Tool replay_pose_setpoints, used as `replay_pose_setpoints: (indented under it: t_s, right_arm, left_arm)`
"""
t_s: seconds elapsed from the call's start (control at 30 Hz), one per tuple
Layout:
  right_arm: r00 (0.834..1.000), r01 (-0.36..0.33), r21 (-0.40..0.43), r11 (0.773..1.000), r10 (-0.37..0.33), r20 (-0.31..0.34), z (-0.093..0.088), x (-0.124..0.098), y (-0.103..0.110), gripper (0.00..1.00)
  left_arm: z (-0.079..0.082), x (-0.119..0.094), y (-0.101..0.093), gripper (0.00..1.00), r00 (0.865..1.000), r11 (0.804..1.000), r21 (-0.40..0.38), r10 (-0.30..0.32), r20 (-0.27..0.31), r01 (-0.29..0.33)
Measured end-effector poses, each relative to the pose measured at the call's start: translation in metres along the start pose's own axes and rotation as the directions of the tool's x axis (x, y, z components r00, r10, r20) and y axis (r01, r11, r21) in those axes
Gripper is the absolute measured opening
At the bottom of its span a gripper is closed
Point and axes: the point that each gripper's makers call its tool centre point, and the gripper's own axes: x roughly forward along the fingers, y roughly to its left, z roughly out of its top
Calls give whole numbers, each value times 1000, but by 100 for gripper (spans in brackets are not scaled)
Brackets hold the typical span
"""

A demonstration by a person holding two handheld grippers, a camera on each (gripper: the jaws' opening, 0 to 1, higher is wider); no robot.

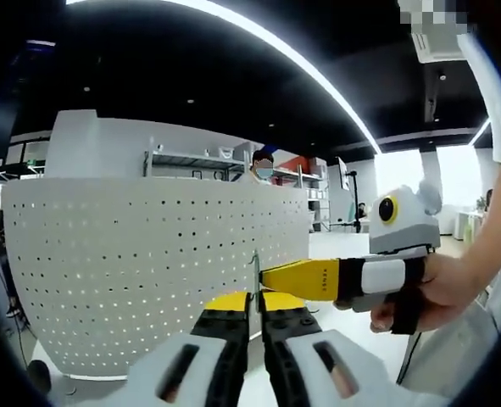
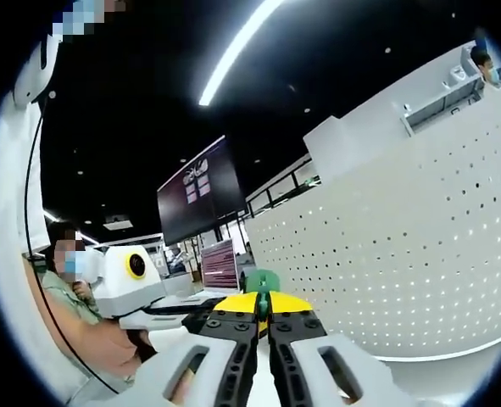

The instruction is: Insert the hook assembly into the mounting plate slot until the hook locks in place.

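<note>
Hook assembly point(image 2: 261, 282), a small green piece, sits pinched at the yellow tips of my right gripper point(image 2: 263, 315), whose jaws are clenched on it with almost no gap. In the left gripper view the same piece appears as a thin green sliver point(image 1: 255, 270) standing on edge just in front of the white perforated mounting plate point(image 1: 140, 263). I cannot tell whether it touches the plate or has entered a slot.

My left gripper point(image 1: 256, 315) has its jaws drawn nearly together right below that sliver. I cannot tell whether they pinch it or merely flank it.

The right gripper point(image 1: 271, 276) enters the left gripper view from the right, its yellow tips meeting the green piece, with a hand point(image 1: 436, 292) wrapped around its black-and-white grip.

In the right gripper view the plate point(image 2: 411, 246) curves away on the right, and the left gripper's white body point(image 2: 136, 284) lies to the left, beside a person in a green top point(image 2: 72, 309). A dark wall screen point(image 2: 201, 199) hangs far behind.
</note>
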Motion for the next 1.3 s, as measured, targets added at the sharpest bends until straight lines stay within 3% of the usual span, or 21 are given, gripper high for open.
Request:
replay_pose_setpoints:
  t_s: [0.07,0.17,0.23,0.47,0.83,0.93,1.13,1.3]
  right_arm:
    - [1000,0,-4,1000,0,-3,0,0,1,0]
    - [1000,4,-4,1000,-4,-1,1,0,-1,0]
    - [1000,5,-4,1000,-5,-3,1,0,-2,0]
    - [1000,2,0,1000,-2,-4,1,-1,-1,0]
    - [1000,14,5,1000,-14,-3,2,-3,-4,0]
    - [1000,14,10,1000,-14,-7,2,-3,-5,0]
    - [1000,22,-5,1000,-23,-16,2,-2,-3,0]
    - [998,39,-113,993,-44,-48,1,0,-4,0]
  left_arm:
    - [-2,0,-2,9,1000,1000,21,-6,-10,6]
    - [-4,1,-1,22,1000,999,50,6,-22,-5]
    - [-7,2,-1,32,999,1000,25,6,-35,-5]
    - [-18,4,-4,46,997,1000,25,-1,-73,3]
    - [-29,6,0,81,994,1000,0,25,-108,-25]
    - [-31,6,3,84,993,999,-6,36,-116,-37]
    - [-32,6,2,82,992,999,-4,32,-121,-32]
    - [-32,6,3,82,992,999,-11,32,-124,-34]
